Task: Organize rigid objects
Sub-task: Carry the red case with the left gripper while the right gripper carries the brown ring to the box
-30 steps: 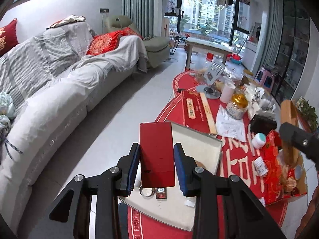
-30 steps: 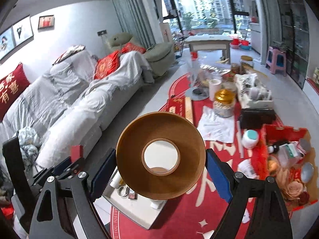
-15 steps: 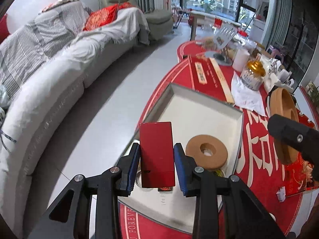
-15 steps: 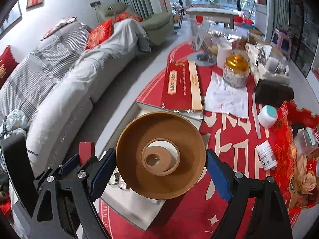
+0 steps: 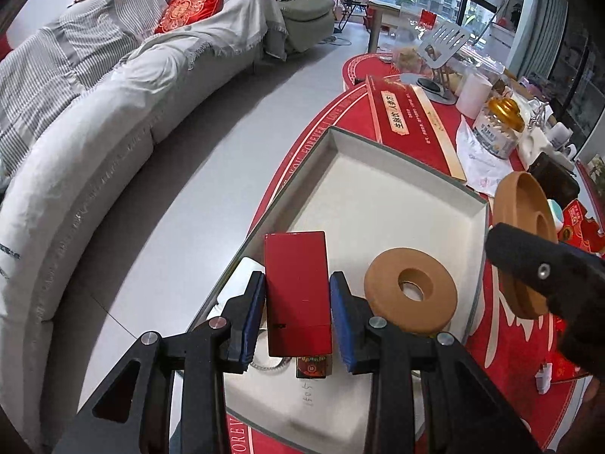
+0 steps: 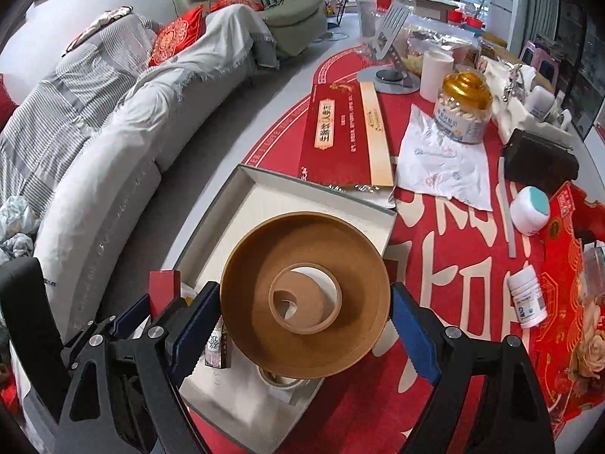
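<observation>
Red box: red box [image 5: 297,295] clamped upright between the blue pads of the left tool [image 5: 297,314], above the near left corner of the white tray [image 5: 382,204].
Right tool: right tool [image 6: 304,302] grips a brown tape reel [image 6: 302,261] by its rim, over the tray.
Tray: holds a second brown ring [image 5: 411,289], lying flat.
Bench: red-covered bench [image 6: 446,257], cluttered; tray at its near edge.

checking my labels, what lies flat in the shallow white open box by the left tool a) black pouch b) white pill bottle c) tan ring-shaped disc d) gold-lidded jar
c: the tan ring-shaped disc lies flat on the floor of the shallow white open box; the left tool grips a red rectangular box beside it.
</observation>
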The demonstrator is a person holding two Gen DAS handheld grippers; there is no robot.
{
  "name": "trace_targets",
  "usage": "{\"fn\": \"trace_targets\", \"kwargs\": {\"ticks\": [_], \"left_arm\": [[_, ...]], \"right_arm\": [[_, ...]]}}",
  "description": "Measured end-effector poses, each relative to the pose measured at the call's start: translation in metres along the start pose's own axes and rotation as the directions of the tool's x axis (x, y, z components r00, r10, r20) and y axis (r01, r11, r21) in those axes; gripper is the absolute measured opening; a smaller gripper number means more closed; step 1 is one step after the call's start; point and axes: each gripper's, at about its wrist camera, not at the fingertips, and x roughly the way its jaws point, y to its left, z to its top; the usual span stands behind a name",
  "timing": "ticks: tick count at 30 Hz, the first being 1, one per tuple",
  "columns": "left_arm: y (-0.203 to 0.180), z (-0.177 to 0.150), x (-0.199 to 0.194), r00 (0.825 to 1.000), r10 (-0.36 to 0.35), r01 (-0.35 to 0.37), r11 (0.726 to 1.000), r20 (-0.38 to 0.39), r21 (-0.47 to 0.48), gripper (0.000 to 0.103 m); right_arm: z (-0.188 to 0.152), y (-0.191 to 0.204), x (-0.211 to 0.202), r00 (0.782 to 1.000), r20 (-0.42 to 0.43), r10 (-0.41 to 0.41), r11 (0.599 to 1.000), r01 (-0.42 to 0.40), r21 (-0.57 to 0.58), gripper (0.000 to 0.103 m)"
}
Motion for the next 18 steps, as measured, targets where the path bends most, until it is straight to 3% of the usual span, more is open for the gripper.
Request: {"fn": "trace_targets", "kwargs": {"ticks": [18], "left_arm": [[-0.002,0.002,0.036,0.998,-0.001,0.000,1.000,-0.060,-0.001,0.037]], "right_arm": [[0.008,-0.003,0.047,0.997,-0.073,-0.032,0.999,0.032,0.004,0.088]]}}
